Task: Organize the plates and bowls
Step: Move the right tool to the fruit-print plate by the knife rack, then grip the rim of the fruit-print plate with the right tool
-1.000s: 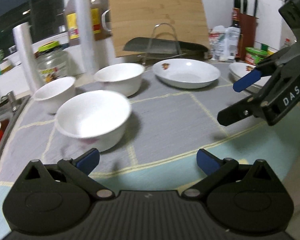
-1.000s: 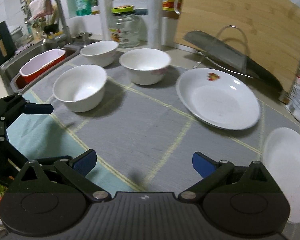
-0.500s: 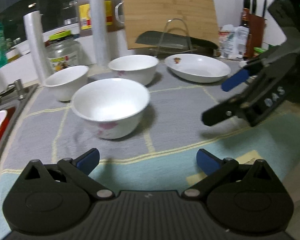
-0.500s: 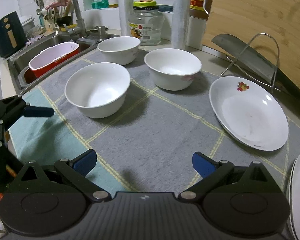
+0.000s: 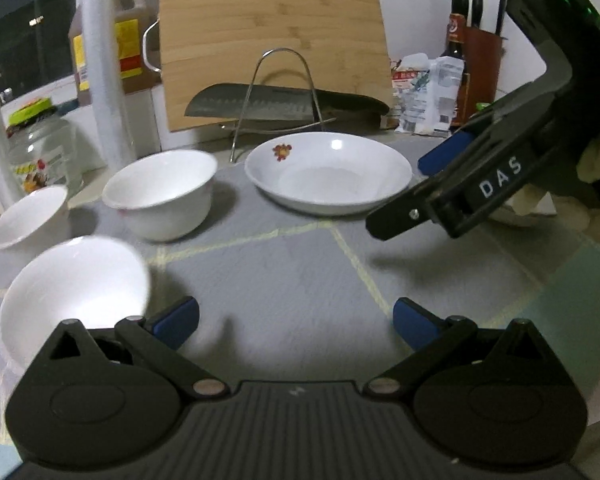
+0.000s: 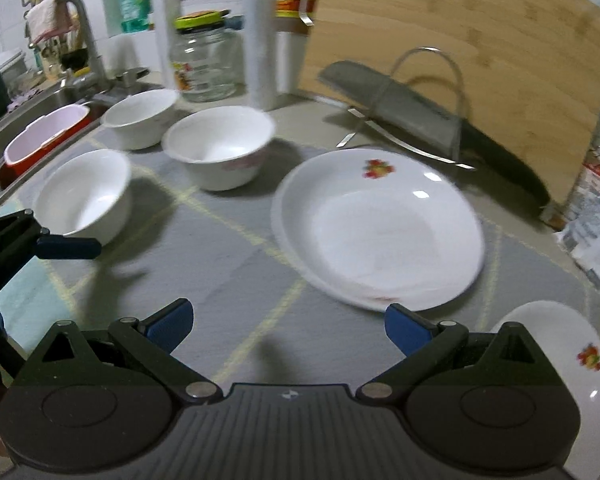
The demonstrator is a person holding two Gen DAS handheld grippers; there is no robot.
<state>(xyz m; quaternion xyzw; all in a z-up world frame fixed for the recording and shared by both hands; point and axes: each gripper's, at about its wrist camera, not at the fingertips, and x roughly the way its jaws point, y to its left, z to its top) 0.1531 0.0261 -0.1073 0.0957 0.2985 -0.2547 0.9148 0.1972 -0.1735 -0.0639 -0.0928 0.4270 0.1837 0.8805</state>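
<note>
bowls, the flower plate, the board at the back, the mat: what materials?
White bowls and the flower-print white plate: glossy glazed ceramic by the sharp highlights, though melamine is possible. Tan cutting board: bamboo or wood, with visible strip grain. Grey checked mat: matte, fuzzy, probably absorbent fabric.

white crockery on a grey checked mat

the three bowls, nearest (image 6: 82, 196), middle (image 6: 219, 146) and farthest (image 6: 140, 118), are plain white, the middle one with a faint pink print on its side; the deep plate (image 6: 378, 228) is white with a red, orange and green flower motif at its rim, and the second plate (image 6: 580, 364) carries the same motif. the mat (image 6: 240, 256) is grey crossed by pale yellow lines, with a light teal border. both the left gripper (image 5: 296, 318) and the right gripper (image 6: 288, 320) are black with blue pads. the cutting board (image 6: 480, 40) is light bamboo brown, the jar (image 6: 202, 56) clear with a lime-green lid, the tub (image 6: 40, 140) in the sink red with a pale pink rim.
</note>
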